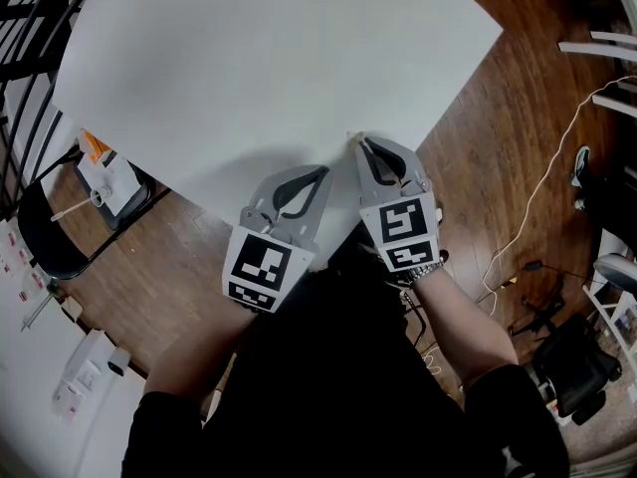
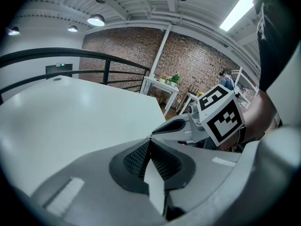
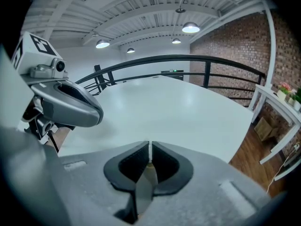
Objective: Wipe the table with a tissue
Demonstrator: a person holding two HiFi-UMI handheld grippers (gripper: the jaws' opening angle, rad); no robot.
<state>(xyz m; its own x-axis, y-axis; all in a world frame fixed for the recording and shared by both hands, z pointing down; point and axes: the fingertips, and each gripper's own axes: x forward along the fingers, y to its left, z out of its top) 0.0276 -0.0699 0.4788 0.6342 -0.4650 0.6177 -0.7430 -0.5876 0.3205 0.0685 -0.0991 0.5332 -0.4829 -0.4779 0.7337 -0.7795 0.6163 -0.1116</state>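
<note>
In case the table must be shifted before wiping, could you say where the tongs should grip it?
Take the table by its edge, coming level from the near side, a jaw above and below: the broad flat top probably offers only its rim to pinch.

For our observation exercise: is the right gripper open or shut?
Shut: the right gripper pinches a thin pale sliver between its pads, likely tissue.

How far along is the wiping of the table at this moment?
Done: nothing that shows; the white table looks bare, with no tissue in sight. In hand: the left gripper and right gripper are at its near edge, jaws together, apparently holding nothing. Left: fetch a tissue, then wipe the whole top.
</note>
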